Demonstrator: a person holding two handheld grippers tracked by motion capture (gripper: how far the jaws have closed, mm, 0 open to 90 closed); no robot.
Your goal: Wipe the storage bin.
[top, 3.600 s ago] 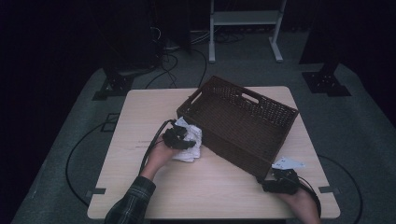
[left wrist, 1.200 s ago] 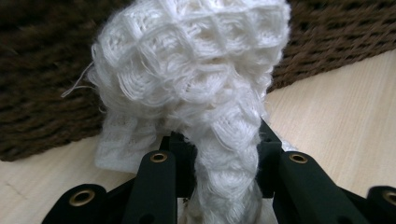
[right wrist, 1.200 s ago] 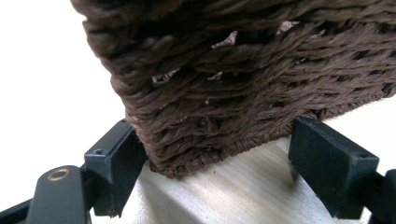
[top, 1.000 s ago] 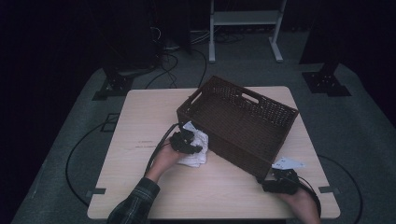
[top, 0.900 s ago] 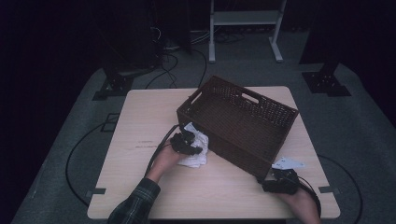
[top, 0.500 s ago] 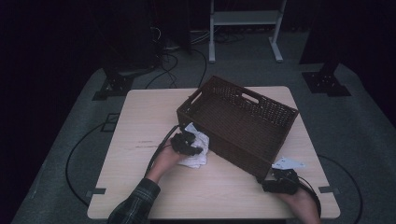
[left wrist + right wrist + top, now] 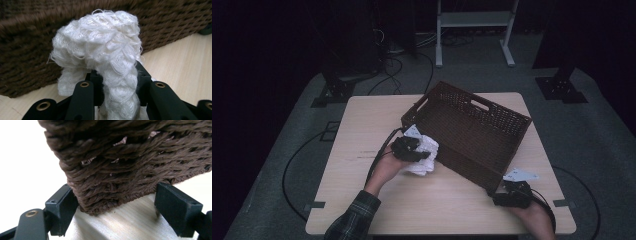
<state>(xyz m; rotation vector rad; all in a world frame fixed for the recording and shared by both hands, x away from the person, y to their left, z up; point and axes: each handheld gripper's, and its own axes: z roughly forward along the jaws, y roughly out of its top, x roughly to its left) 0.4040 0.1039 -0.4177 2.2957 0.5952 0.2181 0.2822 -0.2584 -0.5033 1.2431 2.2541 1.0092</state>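
High view, left gripper [image 7: 424,156] fingers clamping white cloth [image 7: 426,149] beside wicker basket [image 7: 492,120], right gripper [image 7: 498,199] fingers spread around its corner.

The high view is dimly lit: the wooden table [image 7: 362,200] is seen moderately bright, while the floor and background are almost lost in darkness. In the left gripper view the white knitted cloth [image 7: 100,50] is rendered sharp and well lit, but the wicker basket [image 7: 30,50] behind it is slightly blurred. In the right gripper view the upper left background is overexposed to pure white, and glare is seen on the wood.
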